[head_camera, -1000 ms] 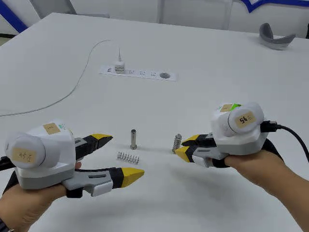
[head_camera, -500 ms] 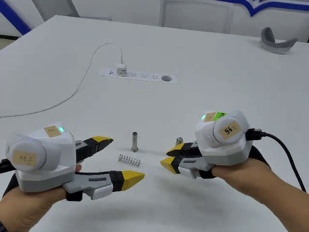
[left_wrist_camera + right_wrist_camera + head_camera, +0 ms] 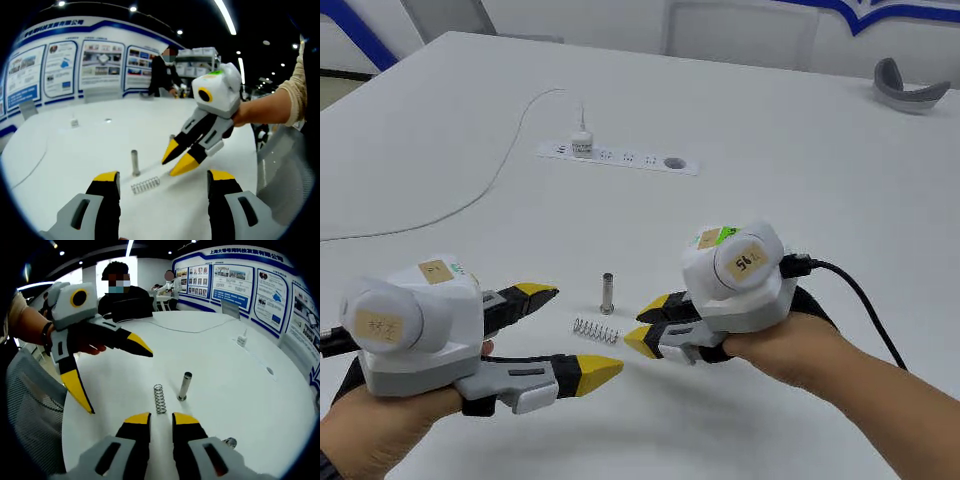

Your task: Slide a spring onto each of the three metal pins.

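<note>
A bare metal pin (image 3: 607, 294) stands upright on the white table (image 3: 740, 130). A loose spring (image 3: 595, 331) lies flat just in front of it. My right gripper (image 3: 640, 328) points left at the spring, with its jaws a narrow gap apart and nothing between them. Its own view has the spring (image 3: 159, 399) straight ahead of the tips and the pin (image 3: 185, 386) to the right. My left gripper (image 3: 570, 332) sits at the lower left, wide open and empty, facing the spring (image 3: 145, 185) and pin (image 3: 135, 162). The right gripper (image 3: 177, 159) hovers opposite.
A white power strip (image 3: 618, 157) with a plug (image 3: 581, 142) and a thin cable (image 3: 470, 200) lies further back. A grey curved object (image 3: 910, 85) rests at the far right. A black cable (image 3: 860, 300) trails from my right gripper. A small metal piece (image 3: 230, 442) lies beside its body.
My right gripper has moved left toward the lying spring, and now covers the pin with a spring on it that stood beside it. My left gripper has hardly moved.
</note>
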